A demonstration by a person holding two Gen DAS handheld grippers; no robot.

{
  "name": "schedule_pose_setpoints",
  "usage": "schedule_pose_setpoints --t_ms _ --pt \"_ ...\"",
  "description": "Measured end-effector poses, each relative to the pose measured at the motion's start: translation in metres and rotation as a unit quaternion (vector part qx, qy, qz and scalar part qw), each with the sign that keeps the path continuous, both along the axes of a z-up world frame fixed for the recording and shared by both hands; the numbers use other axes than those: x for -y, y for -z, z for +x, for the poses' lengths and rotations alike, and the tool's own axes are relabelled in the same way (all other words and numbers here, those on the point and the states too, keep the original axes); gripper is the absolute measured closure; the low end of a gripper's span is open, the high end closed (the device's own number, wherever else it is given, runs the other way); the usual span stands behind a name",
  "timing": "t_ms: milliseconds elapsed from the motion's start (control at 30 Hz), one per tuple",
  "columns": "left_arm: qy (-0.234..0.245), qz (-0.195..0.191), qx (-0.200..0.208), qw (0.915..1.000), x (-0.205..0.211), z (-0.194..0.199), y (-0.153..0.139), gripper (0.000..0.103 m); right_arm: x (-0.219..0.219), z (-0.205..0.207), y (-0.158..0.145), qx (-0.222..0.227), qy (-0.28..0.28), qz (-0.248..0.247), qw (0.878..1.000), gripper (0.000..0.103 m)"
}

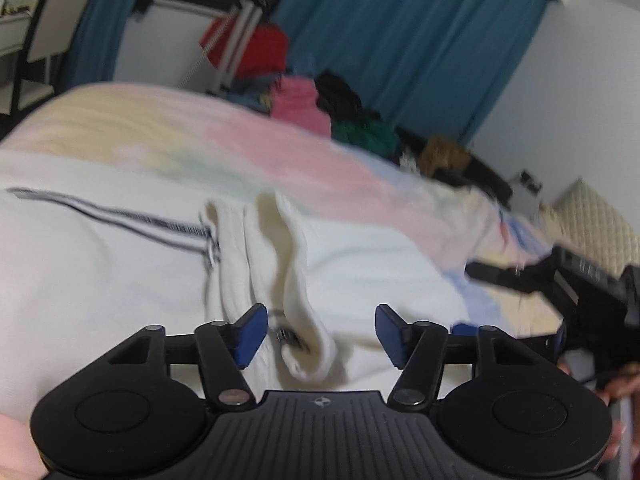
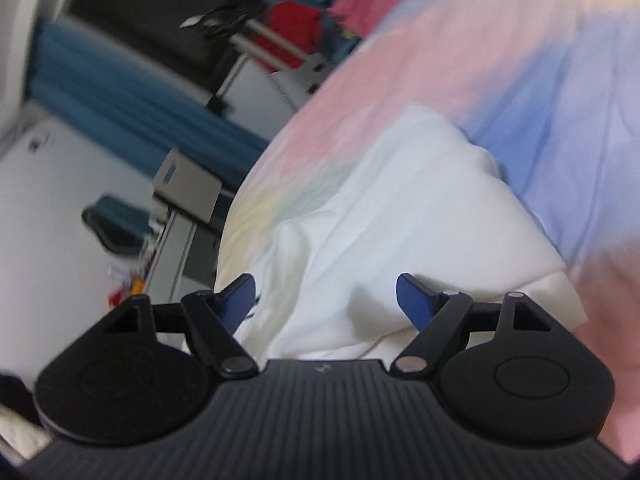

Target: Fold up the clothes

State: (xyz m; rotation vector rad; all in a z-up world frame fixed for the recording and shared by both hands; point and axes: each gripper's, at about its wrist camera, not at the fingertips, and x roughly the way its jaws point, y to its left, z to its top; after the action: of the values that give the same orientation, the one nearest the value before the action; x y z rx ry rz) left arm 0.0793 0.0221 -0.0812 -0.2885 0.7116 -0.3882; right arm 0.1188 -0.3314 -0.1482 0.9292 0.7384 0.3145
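Left gripper (image 1: 318, 332): blue-padded fingers spread apart, clamping nothing; it hovers just above the garment, a raised fold of cloth standing between the fingers without touching either pad.
Right gripper (image 2: 326, 300): fingers likewise apart, holding nothing; it hangs over the garment's near edge. In the left view it shows as a black body (image 1: 592, 300) at the garment's right side, above the bedspread.
Garment (image 1: 120, 272): white, with dark twin stripes running across it; it lies spread on the bedspread, rumpled, one fold (image 1: 280, 248) pinched up in a ridge near its middle. In the right view (image 2: 400, 232) it appears as a creased white sheet with a loose corner toward the lower right.
Bedspread (image 1: 248, 136): pastel bands of yellow, pink and blue; it lies under the garment and extends beyond it on all visible sides.
Clothes pile (image 1: 344, 116): pink, black and green items heaped beyond the garment, at the far edge of the bedspread.
Curtain (image 1: 420, 40): blue, hanging behind the clothes pile.
Chair (image 1: 52, 28): pale back, dark frame, far left of the garment, off the bed.
Image quality: both views blurred; fine detail of the cloth cannot be told.
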Motion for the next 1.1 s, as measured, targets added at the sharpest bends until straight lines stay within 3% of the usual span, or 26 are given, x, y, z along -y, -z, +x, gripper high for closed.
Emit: schedule_pose_setpoints --t_ms 100,200,333,467,600,667,733,833,900,967,1033,1100 --pt "-0.011 0.018 -0.015 0.9997 0.005 0.009 0.016 0.070 0.007 0.004 0.009 -0.018 0.013 0.040 0.999 0.023" --pt "-0.025 0.017 0.004 0.9995 0.005 0.011 0.012 0.087 0.013 0.007 0.012 -0.018 0.028 0.061 0.998 0.022" --pt "-0.029 -0.024 0.048 0.9981 0.006 0.015 -0.030 0.091 0.022 0.007 0.007 0.001 0.047 0.062 0.997 0.022" --pt "0.022 -0.065 0.092 0.9934 0.039 0.036 -0.090 0.091 0.032 0.002 -0.013 0.066 0.051 0.033 0.996 0.023" --pt "0.086 -0.047 0.130 0.9867 0.102 0.066 -0.145 0.091 0.041 -0.010 -0.040 0.137 0.045 -0.020 0.989 0.023" --pt "0.121 -0.028 0.138 0.9827 0.140 0.082 -0.162 0.091 0.048 -0.020 -0.052 0.154 0.073 -0.068 0.983 0.023" --pt "0.158 -0.007 0.143 0.9769 0.181 0.095 -0.172 0.091 0.060 -0.036 -0.057 0.157 0.158 -0.114 0.968 0.024" --pt "0.204 0.021 0.146 0.9677 0.246 0.109 -0.169 0.091 0.087 -0.047 -0.048 0.104 0.299 -0.133 0.939 0.023" --pt "0.232 0.034 0.142 0.9616 0.291 0.115 -0.154 0.091 0.106 -0.057 -0.039 0.077 0.384 -0.117 0.913 0.023" --pt "0.255 0.037 0.134 0.9569 0.325 0.119 -0.133 0.090 0.120 -0.070 -0.031 0.057 0.465 -0.108 0.877 0.023" --pt "0.274 0.038 0.121 0.9532 0.350 0.123 -0.106 0.089 0.131 -0.080 -0.023 0.046 0.519 -0.095 0.848 0.023" --pt "0.293 0.040 0.108 0.9490 0.376 0.127 -0.080 0.078 0.138 -0.086 -0.017 0.037 0.548 -0.094 0.830 0.023"
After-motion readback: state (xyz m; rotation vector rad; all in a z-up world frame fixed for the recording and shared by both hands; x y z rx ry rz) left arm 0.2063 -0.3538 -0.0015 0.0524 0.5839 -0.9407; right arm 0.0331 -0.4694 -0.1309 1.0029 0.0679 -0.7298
